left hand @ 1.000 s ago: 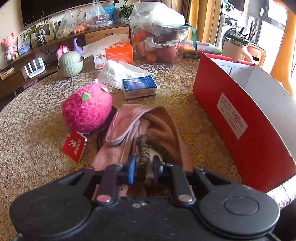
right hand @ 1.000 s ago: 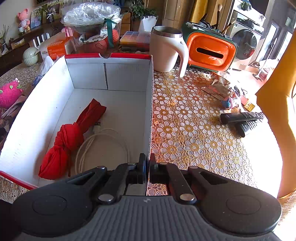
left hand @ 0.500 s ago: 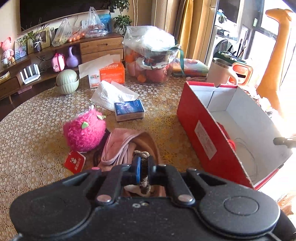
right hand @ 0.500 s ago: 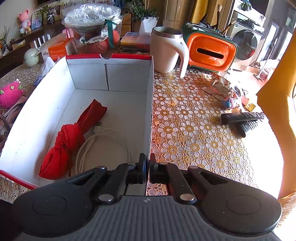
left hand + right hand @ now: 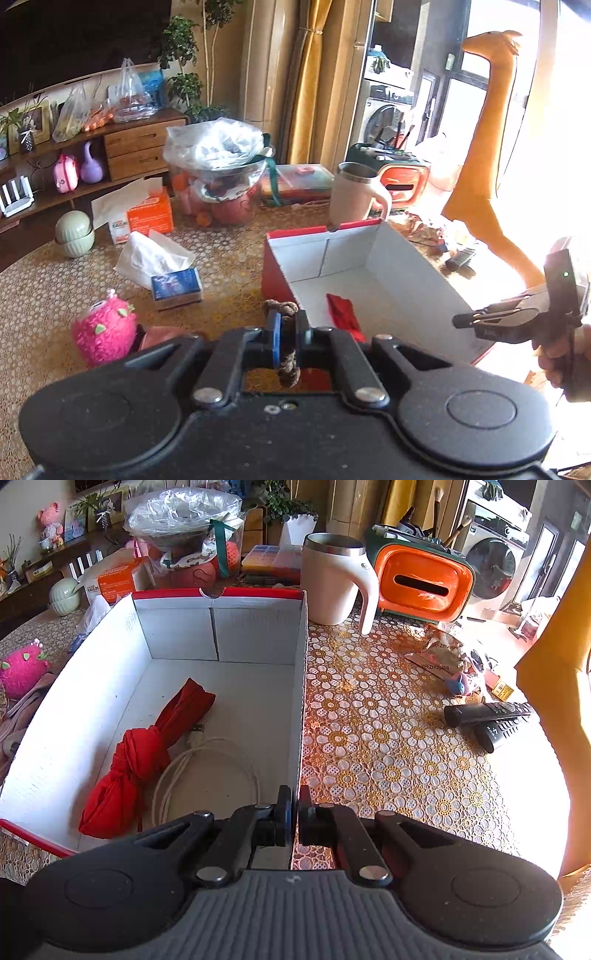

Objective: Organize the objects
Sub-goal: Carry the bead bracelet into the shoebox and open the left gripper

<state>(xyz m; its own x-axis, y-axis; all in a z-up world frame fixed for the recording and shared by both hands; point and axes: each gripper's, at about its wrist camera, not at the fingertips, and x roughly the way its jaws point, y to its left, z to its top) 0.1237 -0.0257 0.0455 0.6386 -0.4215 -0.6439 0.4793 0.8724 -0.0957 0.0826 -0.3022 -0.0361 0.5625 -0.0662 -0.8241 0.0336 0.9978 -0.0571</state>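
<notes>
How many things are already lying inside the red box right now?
2. A knotted red cloth lies along the left of the red box floor; a coiled white cable sits beside it, toward the near end. The claw hides the nearest corner, so something small could be missed.

You're looking at an open box (image 5: 110, 657) — red cloth bundle (image 5: 140, 760) and white cable (image 5: 207, 764) are crowding its near end, leaving the far floor bare.

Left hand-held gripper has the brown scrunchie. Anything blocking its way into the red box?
Nothing visible. The scrunchie is pinched in the left hand-held gripper near the box wall, whose top is open. Inside lie only a red cloth and white cable, with bare floor around them.
</notes>
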